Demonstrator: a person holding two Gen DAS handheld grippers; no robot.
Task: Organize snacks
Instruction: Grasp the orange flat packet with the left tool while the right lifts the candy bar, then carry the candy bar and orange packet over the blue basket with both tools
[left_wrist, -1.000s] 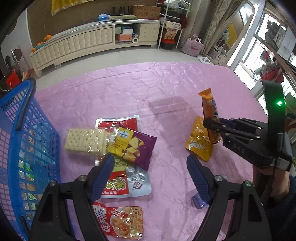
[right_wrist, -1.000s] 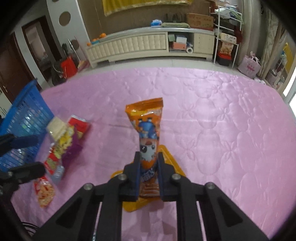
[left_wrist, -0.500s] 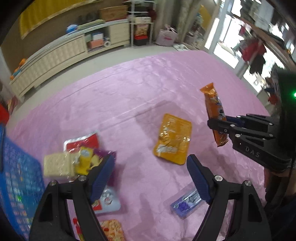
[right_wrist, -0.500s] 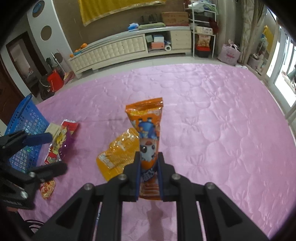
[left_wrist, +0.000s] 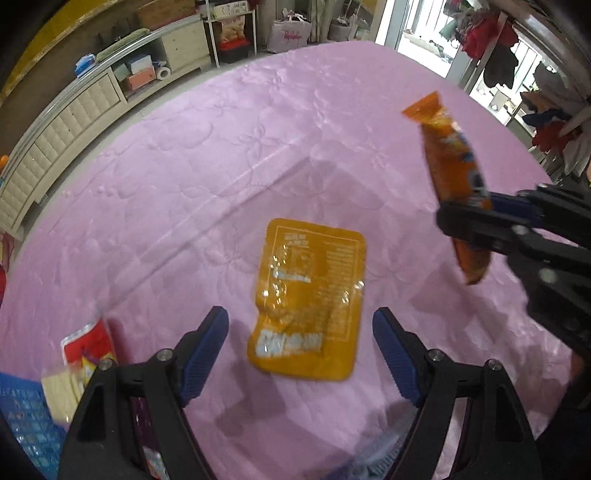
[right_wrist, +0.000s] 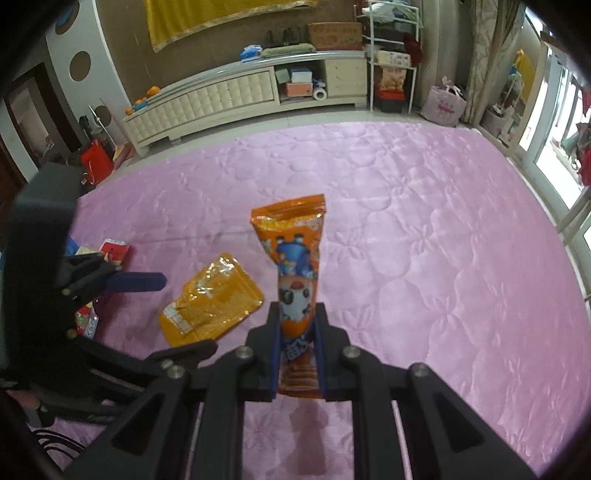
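the left gripper (left_wrist: 300, 325) has swung from the snack pile to hover, jaws apart, over the flat yellow pouch (left_wrist: 309, 302) at frame centre on the pink surface (left_wrist: 221, 155), while the right gripper (right_wrist: 297, 334) holds its jaws clamped on the upright orange packet (right_wrist: 295, 266).

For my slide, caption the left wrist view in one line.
Open left gripper hovers over the flat orange foil pouch on the pink quilted cover; right gripper holds a tall orange snack packet.

Glossy wrappers on a satin quilt

The pink quilt (right_wrist: 424, 258) is stitched cloth with a soft sheen; the yellow pouch (left_wrist: 310, 299) and orange packet (right_wrist: 295, 273) are shiny, crinkled plastic film; gripper pads (left_wrist: 201, 354) look ribbed blue, on matt black plastic.
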